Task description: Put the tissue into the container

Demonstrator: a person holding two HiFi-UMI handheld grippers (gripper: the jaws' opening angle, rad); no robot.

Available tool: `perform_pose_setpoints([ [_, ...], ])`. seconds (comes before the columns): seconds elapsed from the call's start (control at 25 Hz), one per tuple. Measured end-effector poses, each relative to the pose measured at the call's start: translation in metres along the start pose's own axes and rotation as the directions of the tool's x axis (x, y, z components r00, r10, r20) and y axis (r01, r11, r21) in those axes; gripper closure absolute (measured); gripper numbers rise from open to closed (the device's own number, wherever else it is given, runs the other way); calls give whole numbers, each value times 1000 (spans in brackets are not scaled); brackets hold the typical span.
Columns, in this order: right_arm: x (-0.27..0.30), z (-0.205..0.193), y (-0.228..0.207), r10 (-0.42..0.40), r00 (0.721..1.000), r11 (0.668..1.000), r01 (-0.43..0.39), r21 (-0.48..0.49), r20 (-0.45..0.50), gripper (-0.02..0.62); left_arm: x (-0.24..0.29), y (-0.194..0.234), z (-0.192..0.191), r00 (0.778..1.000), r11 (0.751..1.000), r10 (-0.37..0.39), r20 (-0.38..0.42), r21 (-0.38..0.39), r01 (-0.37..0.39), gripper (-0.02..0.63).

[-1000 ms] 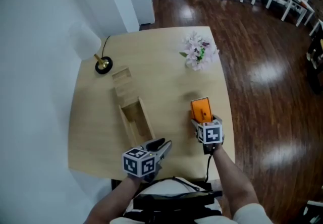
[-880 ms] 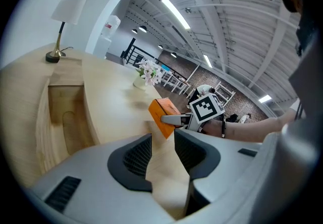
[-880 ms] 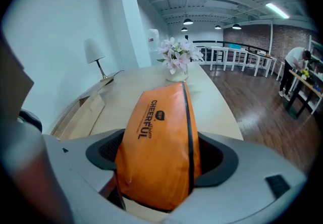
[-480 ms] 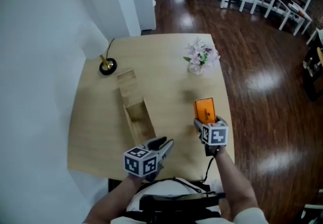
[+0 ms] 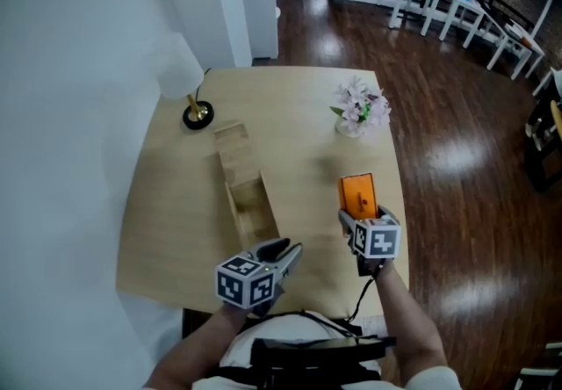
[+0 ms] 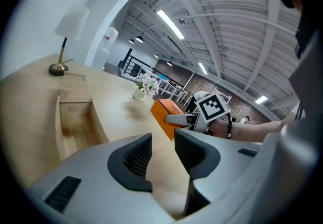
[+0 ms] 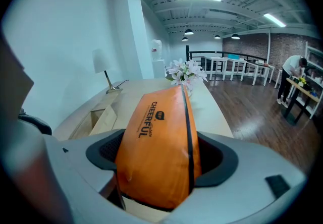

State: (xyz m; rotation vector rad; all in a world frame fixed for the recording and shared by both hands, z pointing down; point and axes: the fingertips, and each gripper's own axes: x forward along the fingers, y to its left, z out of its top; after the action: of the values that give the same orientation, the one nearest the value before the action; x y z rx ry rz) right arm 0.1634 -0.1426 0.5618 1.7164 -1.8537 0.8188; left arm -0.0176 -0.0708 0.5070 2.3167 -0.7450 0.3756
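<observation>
The soft, glossy orange tissue pack (image 7: 161, 142) is clamped between the right gripper (image 5: 360, 220)'s jaws, above the table (image 5: 176, 221)'s near right. To its left lies the long open-topped wooden container (image 5: 234, 204). Nearer, the left gripper (image 6: 162, 155) has its ribbed jaws slightly apart, holding nothing.

The orange tissue pack (image 7: 160, 160) carries the black word "CHEERFUL" printed lengthwise on its face. A small dark logo (image 7: 160, 115) sits beside the word, too small to read. No other print is legible.
</observation>
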Motion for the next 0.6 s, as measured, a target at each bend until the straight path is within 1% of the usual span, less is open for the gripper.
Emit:
perform_pose_setpoints([
  [0.24,1,11,22,10,1000,1000,-10,-25,7,173,-15,14,2,1000,1000,18,14,-3,-18,463],
  [0.6,10,21,71,56,998,997,-55,-56,17,173,-41,44,2,998,998,55,25,-16,-55,463],
])
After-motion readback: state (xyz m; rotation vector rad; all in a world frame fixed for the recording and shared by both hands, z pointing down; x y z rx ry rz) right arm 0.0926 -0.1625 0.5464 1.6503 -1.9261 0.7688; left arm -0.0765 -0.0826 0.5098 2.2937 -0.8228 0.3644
